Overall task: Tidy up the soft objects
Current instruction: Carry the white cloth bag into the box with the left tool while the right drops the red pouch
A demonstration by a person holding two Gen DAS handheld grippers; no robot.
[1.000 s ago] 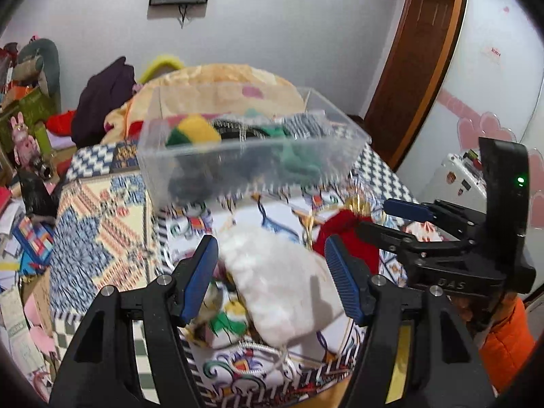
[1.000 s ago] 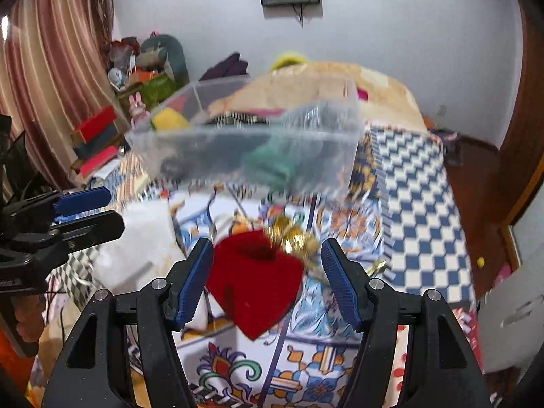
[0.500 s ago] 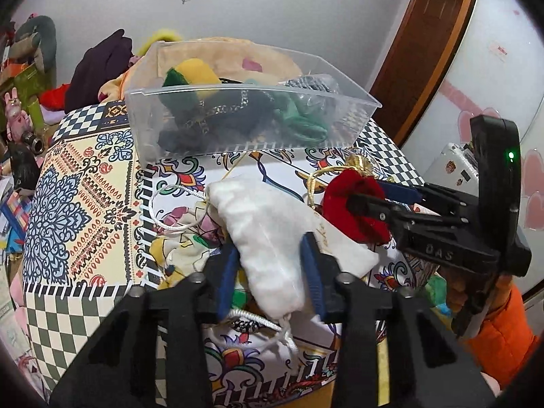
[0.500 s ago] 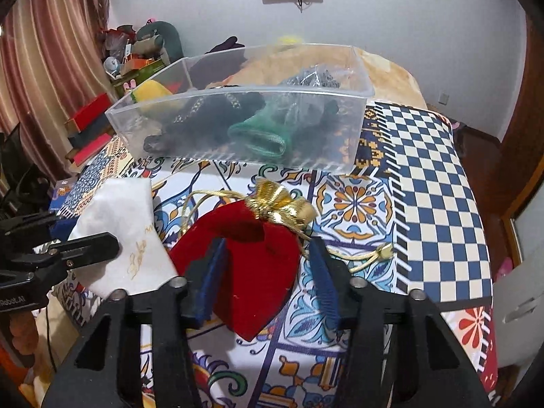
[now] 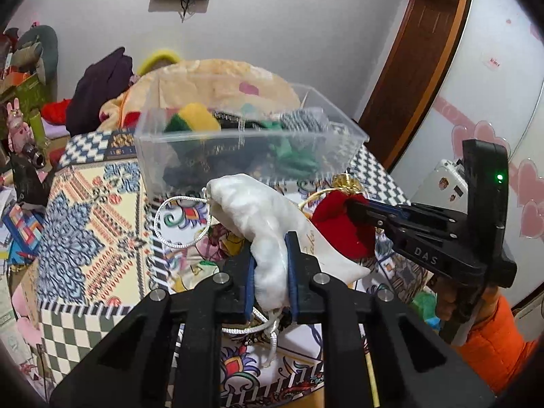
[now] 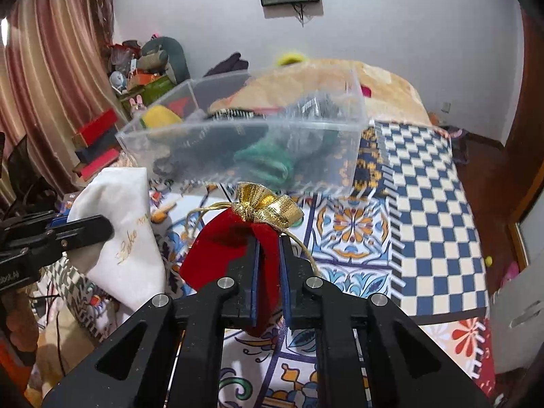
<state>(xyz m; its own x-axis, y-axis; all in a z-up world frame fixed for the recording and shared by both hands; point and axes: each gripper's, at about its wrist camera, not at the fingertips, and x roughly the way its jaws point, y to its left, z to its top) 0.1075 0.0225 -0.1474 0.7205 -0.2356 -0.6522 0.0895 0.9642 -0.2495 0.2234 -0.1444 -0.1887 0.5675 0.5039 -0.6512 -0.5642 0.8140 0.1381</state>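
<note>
My left gripper (image 5: pixel 271 248) is shut on a white drawstring pouch (image 5: pixel 258 214) and holds it above the patterned bedcover. The pouch also shows in the right wrist view (image 6: pixel 125 231). My right gripper (image 6: pixel 269 251) is shut on a red velvet pouch (image 6: pixel 231 244) with a gold top (image 6: pixel 268 205), lifted off the cover; it shows in the left wrist view (image 5: pixel 340 221) too. A clear plastic bin (image 5: pixel 244 149) holding several soft items stands just beyond both pouches, and shows in the right wrist view (image 6: pixel 244 136).
The patterned bedcover (image 6: pixel 425 204) spreads right of the bin. A rolled yellow quilt (image 5: pixel 221 78) lies behind the bin. Clutter, books and toys (image 6: pixel 136 78) stand at the left. A wooden door (image 5: pixel 418 61) is at the right.
Both grippers have closed on their pouches, the left on the white one, the right on the red one, and both pouches have lifted off the cover.
</note>
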